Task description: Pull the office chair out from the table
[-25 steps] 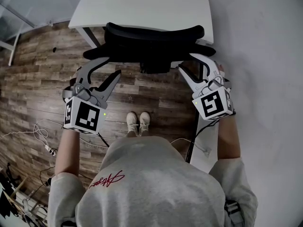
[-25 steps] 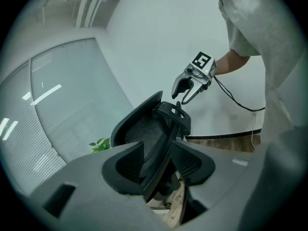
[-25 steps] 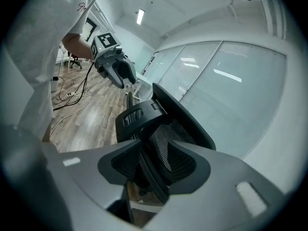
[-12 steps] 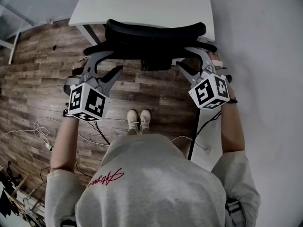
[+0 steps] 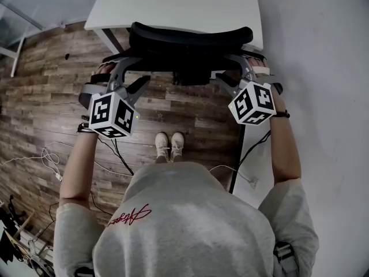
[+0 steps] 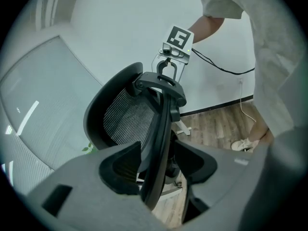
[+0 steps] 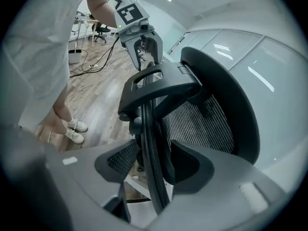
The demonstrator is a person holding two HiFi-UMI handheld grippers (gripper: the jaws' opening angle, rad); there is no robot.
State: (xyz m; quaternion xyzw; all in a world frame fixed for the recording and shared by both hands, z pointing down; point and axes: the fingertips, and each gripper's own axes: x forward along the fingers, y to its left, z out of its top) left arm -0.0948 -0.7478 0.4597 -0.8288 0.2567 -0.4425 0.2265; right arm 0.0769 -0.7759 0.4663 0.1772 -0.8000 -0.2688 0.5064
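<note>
Two tongs [image 5: 134, 73] [image 5: 232, 69] just opening, astride one chair [image 5: 190, 39]

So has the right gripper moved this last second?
Yes. The right gripper has moved up the view toward the white table; its jaws have just been opening, the chair back between them.

The left gripper [image 6: 157, 150] sits at the near edge of the office chair [image 6: 124, 120]. Its jaws have just been opening and stand apart, with the black side rim of the mesh backrest between the pads and a gap on each side. At the far edge of the backrest, the right gripper [image 6: 168, 71], marker cube [image 6: 179, 36] uppermost, straddles the rim; its jaws have also just been opening. To the right are the person's shoes [image 6: 244, 144] on the wooden floor [image 6: 211, 129].
</note>
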